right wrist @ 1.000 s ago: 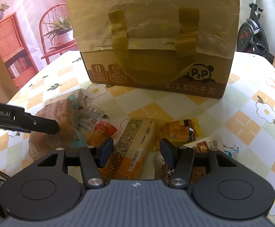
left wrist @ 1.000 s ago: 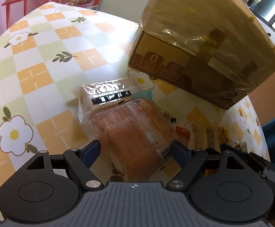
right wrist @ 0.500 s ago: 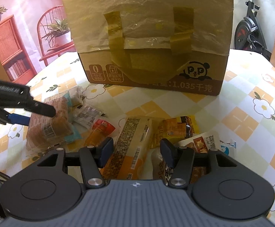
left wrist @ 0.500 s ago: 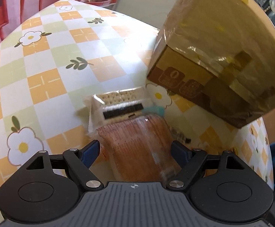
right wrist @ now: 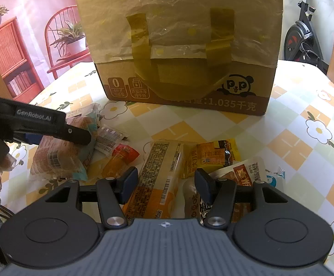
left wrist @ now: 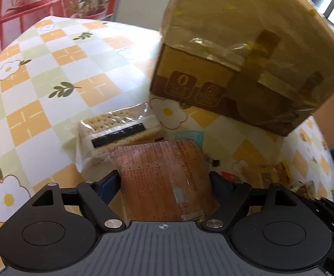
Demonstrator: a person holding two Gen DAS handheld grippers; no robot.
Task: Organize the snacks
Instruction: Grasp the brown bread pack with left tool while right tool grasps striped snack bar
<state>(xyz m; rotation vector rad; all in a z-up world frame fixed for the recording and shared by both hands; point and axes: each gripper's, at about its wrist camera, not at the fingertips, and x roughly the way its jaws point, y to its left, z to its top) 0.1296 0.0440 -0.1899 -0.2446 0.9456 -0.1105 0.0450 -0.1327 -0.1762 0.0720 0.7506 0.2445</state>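
- The left claw (left wrist: 164, 179) has its fingers on both sides of the reddish bread packet (left wrist: 167, 174), low in the middle of the left wrist frame; the fingers look pressed to its sides, so it is grasping the packet.
- The packet's long axis runs up the frame, its far end pointing toward the cardboard box (left wrist: 242, 57) in the upper right.
- Just beyond it lies a clear cracker packet (left wrist: 118, 128), crosswise to it and touching its far end, on the checked worktop (left wrist: 40, 87).
- The box is wrapped in plastic and taped; I cannot tell what it holds.
- The right wrist view shows the left claw side-on at left of frame, on the bread packet (right wrist: 59, 154).
- Only that view shows the right claw (right wrist: 164, 184), released, above a long yellow packet (right wrist: 157, 177) that points toward the box (right wrist: 185, 41), with an orange snack pack (right wrist: 213, 156) just to its right.
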